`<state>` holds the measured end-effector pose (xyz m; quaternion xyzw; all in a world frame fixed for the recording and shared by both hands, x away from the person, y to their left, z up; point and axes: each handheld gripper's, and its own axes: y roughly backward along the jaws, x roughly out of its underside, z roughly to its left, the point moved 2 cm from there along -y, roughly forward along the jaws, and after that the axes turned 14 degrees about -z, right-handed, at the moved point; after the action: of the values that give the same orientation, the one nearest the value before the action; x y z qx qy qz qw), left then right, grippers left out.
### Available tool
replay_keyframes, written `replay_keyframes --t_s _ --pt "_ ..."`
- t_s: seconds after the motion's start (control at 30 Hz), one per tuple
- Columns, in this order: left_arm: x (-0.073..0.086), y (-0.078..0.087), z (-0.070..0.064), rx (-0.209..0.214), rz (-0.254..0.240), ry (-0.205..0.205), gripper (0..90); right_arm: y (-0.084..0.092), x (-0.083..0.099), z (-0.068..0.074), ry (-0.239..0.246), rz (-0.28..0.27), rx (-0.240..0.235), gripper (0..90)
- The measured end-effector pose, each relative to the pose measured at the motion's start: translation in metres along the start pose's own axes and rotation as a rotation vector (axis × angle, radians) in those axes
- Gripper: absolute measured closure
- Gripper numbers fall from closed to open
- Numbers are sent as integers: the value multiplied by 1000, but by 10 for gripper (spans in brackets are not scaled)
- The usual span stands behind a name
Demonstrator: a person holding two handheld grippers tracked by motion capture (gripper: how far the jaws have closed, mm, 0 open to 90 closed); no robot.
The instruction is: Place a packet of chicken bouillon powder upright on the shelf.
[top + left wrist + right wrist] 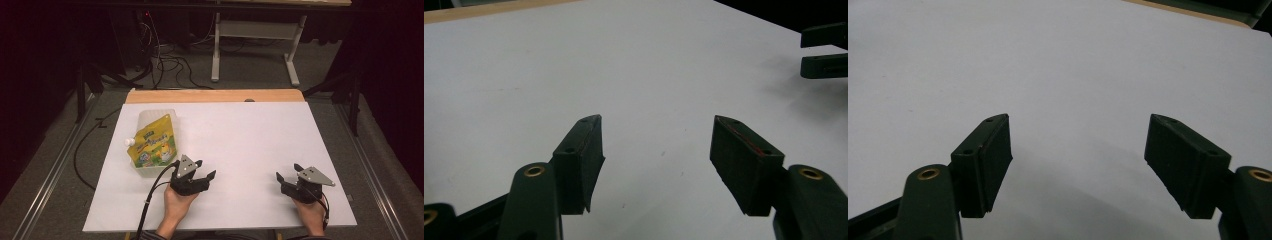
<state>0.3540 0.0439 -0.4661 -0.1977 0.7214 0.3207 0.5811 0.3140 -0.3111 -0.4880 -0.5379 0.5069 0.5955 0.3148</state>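
A yellow spouted pouch (152,141) with a white cap lies in a clear plastic tray (148,118) at the left of the white table (240,135). My left gripper (206,169) rests low near the front edge, just right of the pouch, open with bare table between its jaws (656,137). My right gripper (289,171) sits farther right near the front edge, open and holding nothing (1078,137). Its two jaw tips (824,50) appear at the right edge of the left gripper view.
A wooden strip (215,96) runs along the table's far edge. Beyond it stand a grey desk frame (255,40) and loose cables (170,60) on the floor. Metal rails flank the table on both sides.
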Motion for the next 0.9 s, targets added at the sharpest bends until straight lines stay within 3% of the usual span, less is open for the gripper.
replay_keyframes --t_s 0.43,0.8,0.9 --pt "5 -9 3 -45 -26 -18 385 0 0 0 0 0 0 271" --pt "11 -16 6 -67 -28 -8 385 0 0 0 0 0 -1 271" --pt "16 -19 7 -74 -9 -10 387 0 0 0 0 0 -1 271"
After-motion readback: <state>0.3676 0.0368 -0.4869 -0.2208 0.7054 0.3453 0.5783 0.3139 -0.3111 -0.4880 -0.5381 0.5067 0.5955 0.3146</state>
